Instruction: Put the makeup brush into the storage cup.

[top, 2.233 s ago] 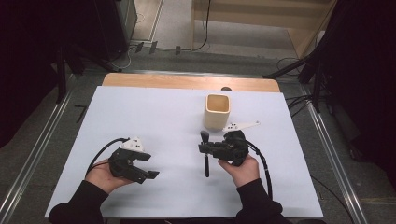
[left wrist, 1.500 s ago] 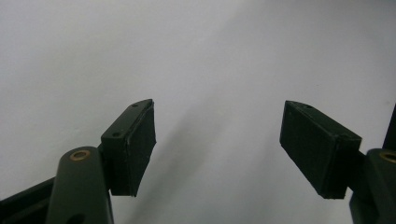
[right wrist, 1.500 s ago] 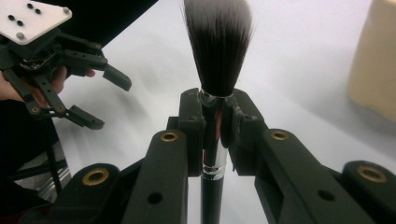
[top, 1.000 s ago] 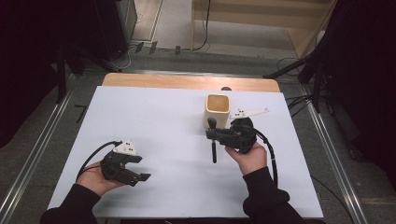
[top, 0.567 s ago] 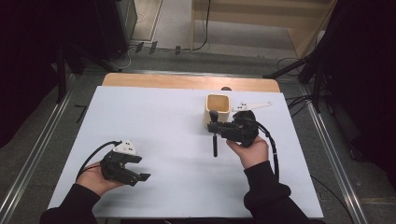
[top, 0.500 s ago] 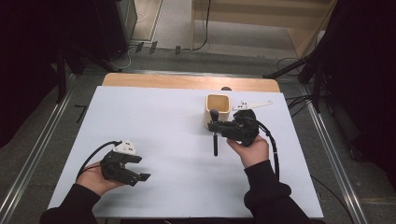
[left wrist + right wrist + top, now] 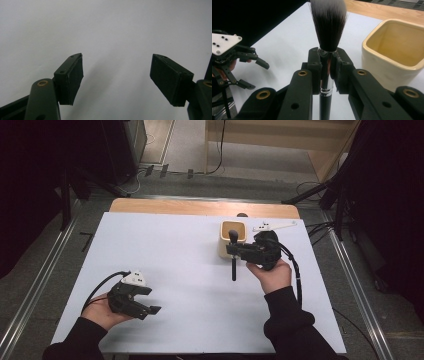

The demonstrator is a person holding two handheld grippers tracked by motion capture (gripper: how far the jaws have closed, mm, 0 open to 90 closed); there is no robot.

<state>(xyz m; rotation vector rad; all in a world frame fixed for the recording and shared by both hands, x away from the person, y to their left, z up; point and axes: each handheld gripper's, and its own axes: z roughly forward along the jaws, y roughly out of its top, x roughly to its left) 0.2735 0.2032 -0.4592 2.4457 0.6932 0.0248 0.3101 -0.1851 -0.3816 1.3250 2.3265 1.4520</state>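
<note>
The right gripper [image 7: 235, 251] is clamped on a brush [image 7: 233, 257], its jaws pressed together on the silver ferrule just below the bristles, as the right gripper view shows [image 7: 327, 72]. In the high view the brush hangs upright above the desk [image 7: 175, 250], handle pointing down toward the sheet, bristle head up and just in front of the cup's [image 7: 233, 239] near wall. The cup, a cream square pot [image 7: 397, 52] with an open mouth, stands toward the far right corner of the desk, close to its far edge, and sits just beside the brush in the right gripper view. The left gripper [image 7: 150, 306] rests in the hand near the desk's near left corner, well apart from cup and brush; its jaws stand wide apart with nothing but bare white desk [image 7: 112, 37] between them.
</note>
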